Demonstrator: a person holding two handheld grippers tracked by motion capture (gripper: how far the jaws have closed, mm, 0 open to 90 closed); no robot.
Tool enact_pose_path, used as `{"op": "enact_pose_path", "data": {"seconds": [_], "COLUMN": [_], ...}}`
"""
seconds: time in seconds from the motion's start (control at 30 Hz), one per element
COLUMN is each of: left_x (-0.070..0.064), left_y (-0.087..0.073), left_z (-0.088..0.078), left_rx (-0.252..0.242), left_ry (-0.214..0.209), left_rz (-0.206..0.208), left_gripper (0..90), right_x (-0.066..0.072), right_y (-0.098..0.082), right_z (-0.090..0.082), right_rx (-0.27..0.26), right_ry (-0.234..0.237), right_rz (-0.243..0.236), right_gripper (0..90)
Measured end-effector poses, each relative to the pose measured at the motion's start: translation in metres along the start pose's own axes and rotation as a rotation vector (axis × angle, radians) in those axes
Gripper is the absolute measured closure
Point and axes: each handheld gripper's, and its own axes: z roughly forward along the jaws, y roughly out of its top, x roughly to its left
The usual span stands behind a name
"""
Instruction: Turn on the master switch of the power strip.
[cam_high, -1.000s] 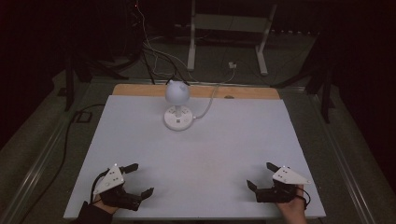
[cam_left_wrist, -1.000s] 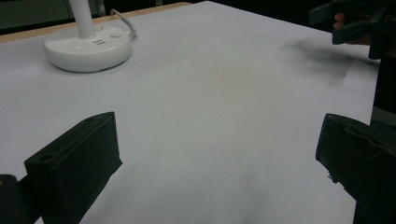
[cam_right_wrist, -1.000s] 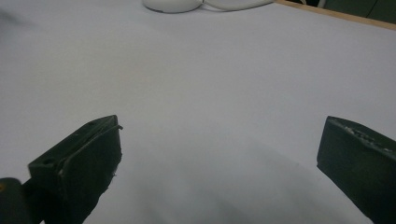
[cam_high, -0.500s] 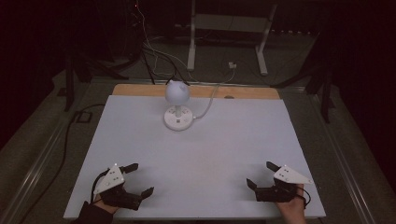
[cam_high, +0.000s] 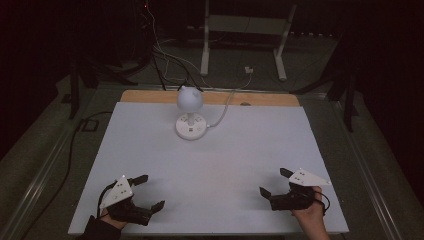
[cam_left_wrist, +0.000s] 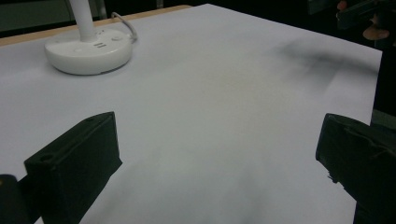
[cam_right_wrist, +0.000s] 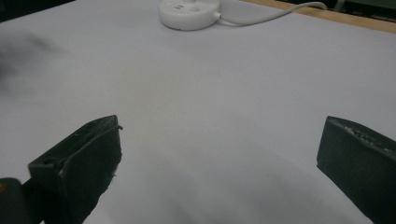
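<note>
Two wide-open hand-held grippers, white lamp well beyond

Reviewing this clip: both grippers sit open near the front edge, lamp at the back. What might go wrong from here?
1. The lamp looks top-heavy, with a round head on a thin stem; a careless grab may tip it.
2. Its cable trails off the table's far edge; lifting could snag it.
</note>
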Motion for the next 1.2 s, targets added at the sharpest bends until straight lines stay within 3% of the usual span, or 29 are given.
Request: {"op": "enact_pose_path", "data": {"seconds": [0.57, 0.7, 0.77, 1.0, 1.07, 1.13, 1.2], "left_x": [-0.001, 0.000, 0.000, -0.001, -0.001, -0.001, -0.001], "left_y": [0.001, 0.001, 0.001, 0.001, 0.001, 0.001, 0.001], "left_z": [-0.001, -0.001, -0.001, 0.000, 0.000, 0.000, -0.001], "left_rx": [-0.006, -0.009, -0.009, -0.009, -0.011, -0.011, -0.014], "left_ry": [-0.009, -0.013, -0.017, -0.029, -0.029, -0.029, -0.031], "left_rz": [-0.001, -0.004, -0.005, -0.004, -0.005, -0.007, -0.006], "left_gripper": [0.2, 0.2, 0.2, 0.2, 0.2, 0.2, 0.3], "right_x": [-0.002, -0.001, -0.001, 0.002, 0.004, 0.003, 0.002], "right_y": [0.045, 0.056, 0.061, 0.081, 0.086, 0.091, 0.097], "right_z": [0.005, 0.010, 0.012, 0.018, 0.021, 0.025, 0.030], "right_rx": [-0.079, -0.126, -0.148, -0.202, -0.209, -0.201, -0.161], "right_ry": [0.050, 0.013, 0.031, 0.017, 0.005, 0.026, 0.052], "right_rz": [0.003, -0.037, -0.042, -0.102, -0.119, -0.124, -0.112], "right_gripper": [0.0, 0.0, 0.0, 0.0, 0.0, 0.0, 0.0]}}
